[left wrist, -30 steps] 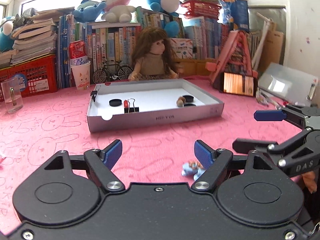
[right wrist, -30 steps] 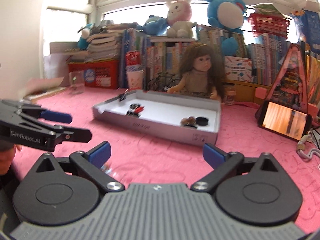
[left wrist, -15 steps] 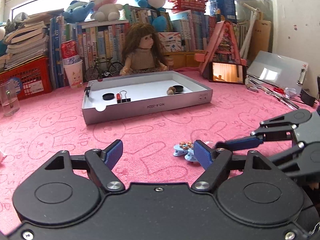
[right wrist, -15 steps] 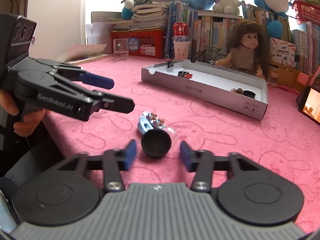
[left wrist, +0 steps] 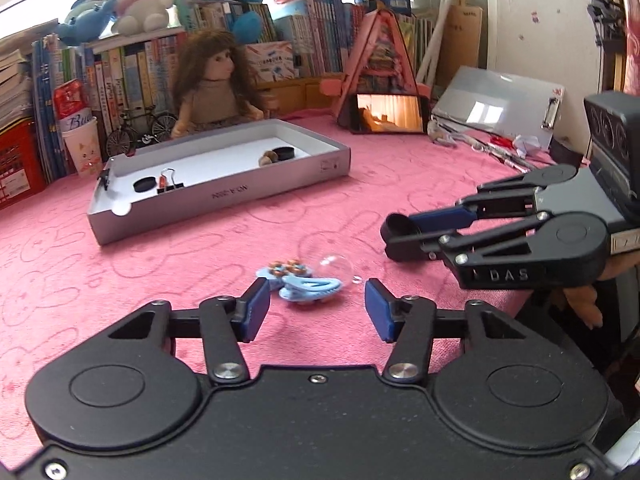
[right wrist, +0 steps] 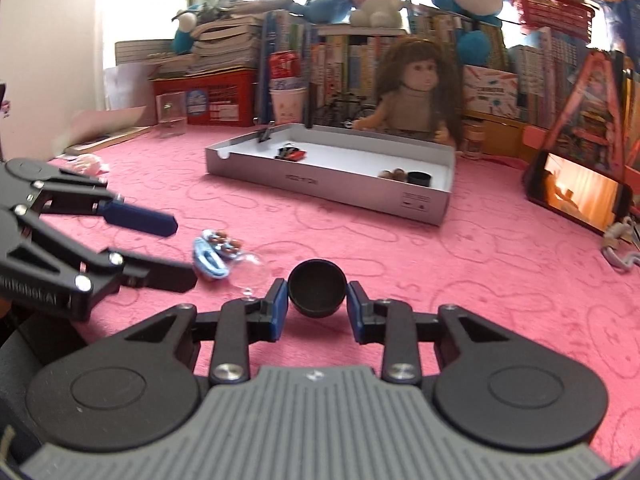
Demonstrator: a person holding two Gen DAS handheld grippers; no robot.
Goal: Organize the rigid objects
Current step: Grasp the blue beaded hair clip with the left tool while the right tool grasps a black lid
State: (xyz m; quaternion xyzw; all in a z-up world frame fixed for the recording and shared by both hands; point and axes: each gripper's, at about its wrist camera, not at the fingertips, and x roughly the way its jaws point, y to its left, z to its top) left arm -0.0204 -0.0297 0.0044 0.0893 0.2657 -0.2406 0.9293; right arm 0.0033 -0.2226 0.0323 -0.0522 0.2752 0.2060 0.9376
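My right gripper [right wrist: 317,307] clamps the black cap [right wrist: 317,293]; the left gripper's [left wrist: 312,307] fingers are closing around the blue hair clip [left wrist: 310,289], untouched; the grey tray [left wrist: 224,196] comes next.

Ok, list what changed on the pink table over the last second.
The right gripper shut its jaws on the black cap. The left gripper came up to the blue hair clips; its jaws are closing, clips ahead of the pads, untouched. The grey tray and its contents stayed put.
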